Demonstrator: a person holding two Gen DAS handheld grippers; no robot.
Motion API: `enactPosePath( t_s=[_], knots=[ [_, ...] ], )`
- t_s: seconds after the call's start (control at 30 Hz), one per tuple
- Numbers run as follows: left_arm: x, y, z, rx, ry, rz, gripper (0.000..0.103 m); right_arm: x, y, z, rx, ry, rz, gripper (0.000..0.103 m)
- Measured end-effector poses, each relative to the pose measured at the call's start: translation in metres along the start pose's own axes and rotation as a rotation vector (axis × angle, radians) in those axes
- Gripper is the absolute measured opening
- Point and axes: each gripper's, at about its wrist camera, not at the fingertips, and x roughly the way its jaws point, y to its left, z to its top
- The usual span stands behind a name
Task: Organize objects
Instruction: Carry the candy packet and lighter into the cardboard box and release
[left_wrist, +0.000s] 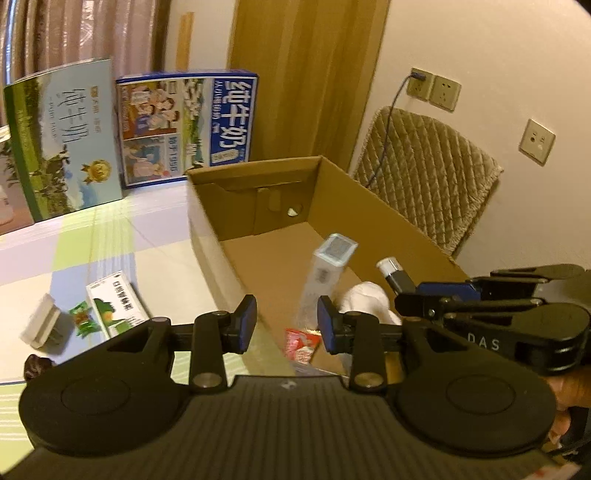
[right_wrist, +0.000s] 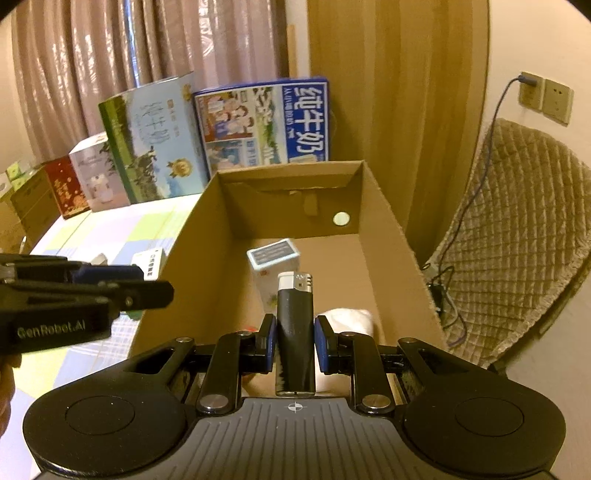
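Observation:
An open cardboard box stands on the table. Inside it a pale small carton stands tilted and motion-blurred, just beyond my left gripper, which is open and holds nothing. A white cloth and a red packet lie on the box floor. My right gripper hangs above the box, shut on a black lighter with a silver top. The left wrist view shows that gripper and the lighter at right. The left gripper shows at left.
Left of the box on the checked tablecloth lie a green-and-white packet, a green candy, a small white box and a dark object. Two milk cases stand at the back. A padded chair is at right.

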Motion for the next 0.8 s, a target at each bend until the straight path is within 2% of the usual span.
enactPosePath(
  t_s=[0.2,0.5,0.7,0.8],
  knots=[
    [-0.002,0.016,-0.002,-0.039,0.007,0.011,0.03,0.015,0.01,0.004,-0.017,0.027,0.015,0.019],
    [-0.006,0.038,-0.006,-0.07,0.008,0.032,0.032,0.077,0.016,0.025,-0.023,0.077,0.001,0.019],
    [-0.007,0.05,-0.009,-0.08,0.014,0.045,0.032,0.082,0.014,0.022,-0.023,0.085,-0.009,0.019],
    [-0.009,0.052,-0.01,-0.09,0.016,0.046,0.038,0.078,0.011,0.023,0.002,0.06,-0.01,0.022]
  ],
)
